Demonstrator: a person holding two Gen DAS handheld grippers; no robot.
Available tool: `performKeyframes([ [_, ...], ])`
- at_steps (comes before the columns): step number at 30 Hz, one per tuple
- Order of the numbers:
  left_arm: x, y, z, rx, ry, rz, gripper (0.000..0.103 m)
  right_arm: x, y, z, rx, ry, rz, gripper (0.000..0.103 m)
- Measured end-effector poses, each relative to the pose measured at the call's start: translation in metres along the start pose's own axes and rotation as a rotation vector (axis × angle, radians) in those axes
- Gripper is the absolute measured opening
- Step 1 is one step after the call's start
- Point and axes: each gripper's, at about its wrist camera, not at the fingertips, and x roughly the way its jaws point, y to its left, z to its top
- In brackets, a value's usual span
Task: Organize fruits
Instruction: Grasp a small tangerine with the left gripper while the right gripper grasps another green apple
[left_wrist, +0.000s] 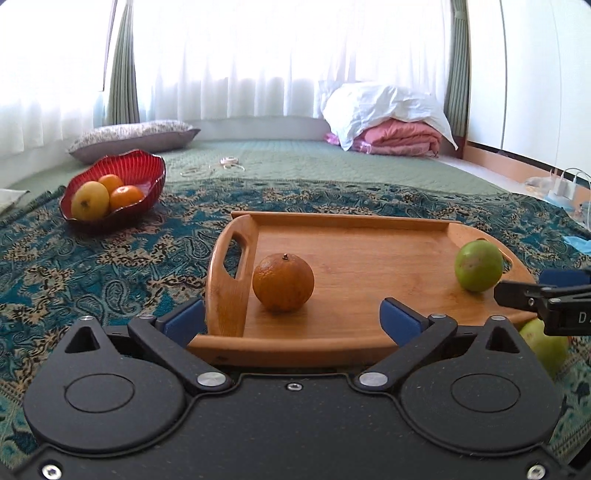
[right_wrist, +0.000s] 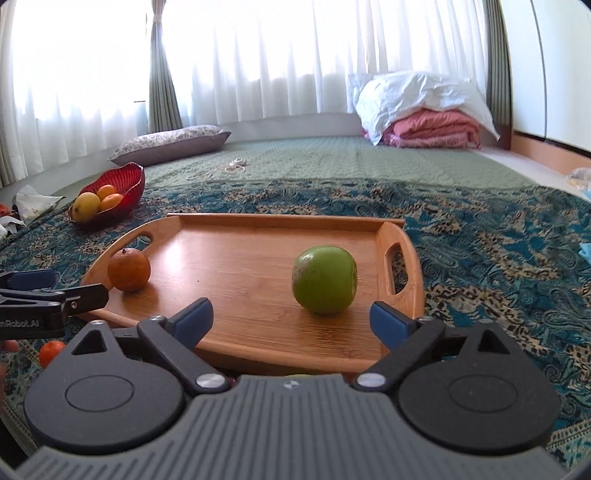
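The patterned cloth covers the work surface and carries everything else. On it, at centre, sits the wooden tray, level, its cut-out handles at the left and right ends. It appears to serve as a sorting surface: only two fruits rest on it, well apart, one near each handle.

The red bowl stands on the cloth beyond the tray's left end, apart from it. It holds a yellow fruit and two small oranges, which suggests that it is a collecting place for the citrus or yellow fruit; that is a judgement only.

The green apple rests on the tray near the right handle, directly ahead of the right gripper. The orange rests on the tray just beside the left handle, directly ahead of the left gripper. Each tool appears to be lined up with its own fruit.

A second green fruit lies on the cloth off the tray's near right corner, and a small orange fruit lies off the near left corner.

Left gripper: fingers spread wide, holding nothing, short of the orange. Right gripper: fingers spread wide, holding nothing, short of the apple.
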Motion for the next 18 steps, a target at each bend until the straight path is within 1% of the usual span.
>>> performKeyframes([
  [1, -0.003, 0.0, -0.003, 0.001, -0.004, -0.005, 0.102, -0.002, 0.002, -0.003, -0.009, -0.017, -0.021, 0.103],
  [3, -0.01, 0.0, -0.009, -0.004, -0.01, -0.016, 0.102, -0.007, 0.005, -0.008, -0.026, -0.049, -0.06, 0.103],
  [5, -0.016, -0.001, -0.015, -0.005, -0.016, -0.02, 0.102, -0.012, 0.007, -0.014, -0.04, -0.06, -0.083, 0.103],
  [10, -0.026, -0.004, -0.029, 0.007, -0.014, -0.017, 0.103, -0.023, 0.012, -0.03, -0.06, -0.09, -0.098, 0.103],
  [13, -0.031, -0.006, -0.036, 0.02, -0.013, -0.012, 0.103, -0.033, 0.014, -0.038, -0.054, -0.103, -0.093, 0.103],
  [15, -0.034, -0.006, -0.039, 0.027, -0.007, -0.014, 0.103, -0.036, 0.017, -0.041, -0.057, -0.099, -0.087, 0.101],
  [18, -0.037, -0.007, -0.044, 0.031, 0.004, -0.014, 0.103, -0.042, 0.023, -0.046, -0.106, -0.107, -0.088, 0.098],
])
